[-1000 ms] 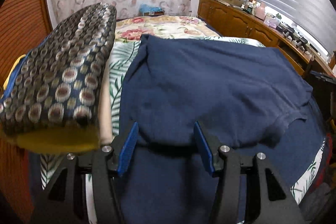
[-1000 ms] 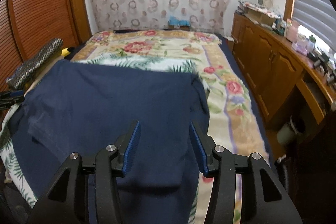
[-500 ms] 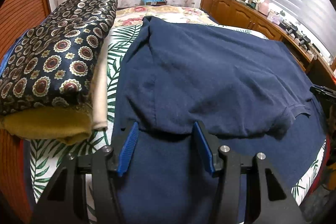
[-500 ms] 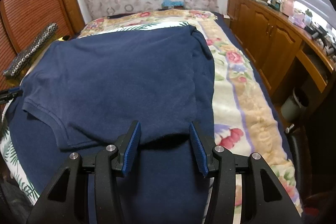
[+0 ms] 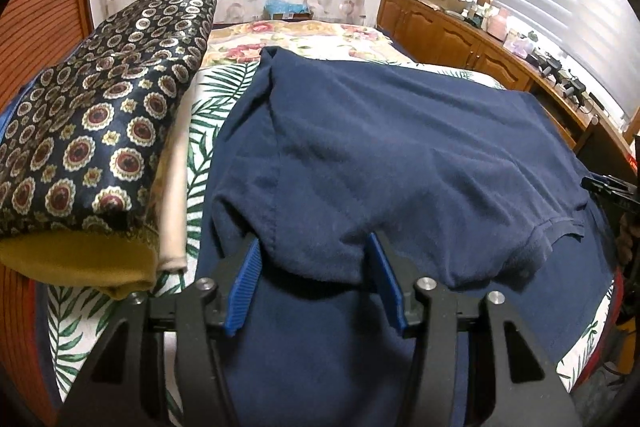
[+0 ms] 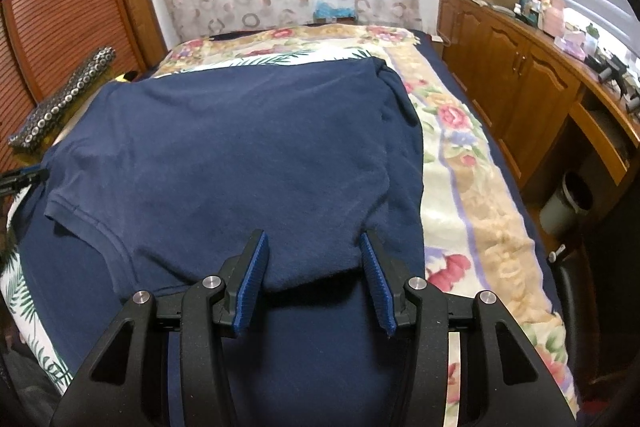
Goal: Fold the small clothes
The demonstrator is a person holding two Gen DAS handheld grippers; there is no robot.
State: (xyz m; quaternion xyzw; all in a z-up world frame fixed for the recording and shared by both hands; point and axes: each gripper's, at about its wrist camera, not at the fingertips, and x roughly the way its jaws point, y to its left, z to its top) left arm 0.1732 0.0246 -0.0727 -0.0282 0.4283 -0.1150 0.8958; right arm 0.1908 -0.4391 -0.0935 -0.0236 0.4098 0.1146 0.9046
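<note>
Patterned bolster: a long navy cushion with round medallion print and a mustard end [image 5: 92,131] lies on the left side of the bed, just beside the shirt's left edge; a sideways drag could catch the shirt's edge against it.
Left gripper: the black two-finger gripper with blue ribbed pads [image 5: 314,279] has a bunched edge of cloth between its jaws, which have just been closing a little; whether the pads truly pinch I cannot tell, so the layer may slip out when moved.
Navy shirt: a dark blue, soft knit short-sleeved shirt [image 6: 240,147] lies spread across the leaf-print sheet [image 5: 204,131], its upper part turned back toward the grippers over its lower part.
Sleeve hem: the stitched cuff [image 5: 556,231] sits crumpled between the two grippers; laid down so, it would trap a crease.
Right gripper: its twin [image 6: 314,279] likewise has a shirt edge between jaws that have just been closing; grip uncertain. Uneven release would skew the fold.
Floral blanket: the flowered cover [image 6: 472,187] lies right of the shirt.
</note>
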